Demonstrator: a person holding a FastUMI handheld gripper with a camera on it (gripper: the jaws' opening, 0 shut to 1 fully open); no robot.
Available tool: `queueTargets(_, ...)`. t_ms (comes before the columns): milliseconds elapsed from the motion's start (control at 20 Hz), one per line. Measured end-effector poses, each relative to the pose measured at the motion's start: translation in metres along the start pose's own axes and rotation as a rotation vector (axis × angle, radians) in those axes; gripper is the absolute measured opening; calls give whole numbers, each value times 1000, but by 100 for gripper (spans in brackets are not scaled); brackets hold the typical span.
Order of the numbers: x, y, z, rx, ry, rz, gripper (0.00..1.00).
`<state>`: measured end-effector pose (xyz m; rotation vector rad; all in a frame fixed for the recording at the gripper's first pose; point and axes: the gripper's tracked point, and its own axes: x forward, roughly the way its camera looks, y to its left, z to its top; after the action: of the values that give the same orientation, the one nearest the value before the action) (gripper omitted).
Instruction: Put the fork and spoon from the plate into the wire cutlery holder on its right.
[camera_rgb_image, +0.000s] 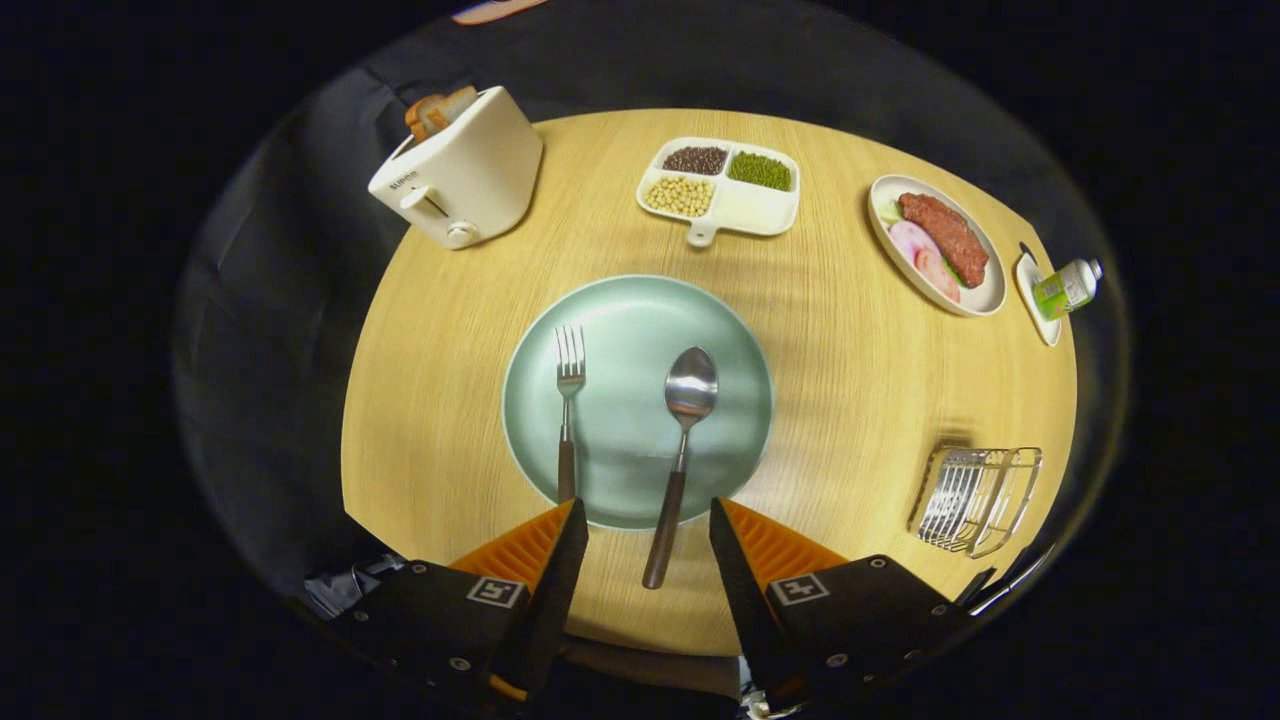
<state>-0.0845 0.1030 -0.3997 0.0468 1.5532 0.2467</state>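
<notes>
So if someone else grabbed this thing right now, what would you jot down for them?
Tongs: open, holding nothing, the spoon's handle lying between the fingers.
Fork and spoon: both on the green plate, side by side, handles toward the tongs, the spoon's handle overhanging the rim.
Wire cutlery holder: on the table to the plate's right.
Done: nothing yet.
Left: move both pieces into the holder; the spoon looks like the nearer grab.
</notes>
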Motion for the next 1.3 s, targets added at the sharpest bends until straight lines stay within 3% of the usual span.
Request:
queueTargets(300,39,-7,-3,-8,92,-67,59)
queueTargets(550,59,-12,-11,26,142,-105,36)
queueTargets(850,69,-12,-11,64,149,-88,17)
queueTargets(1050,72,-13,-4,77,126,-64,8)
queueTargets(1300,67,-17,5,90,59,-50,7)
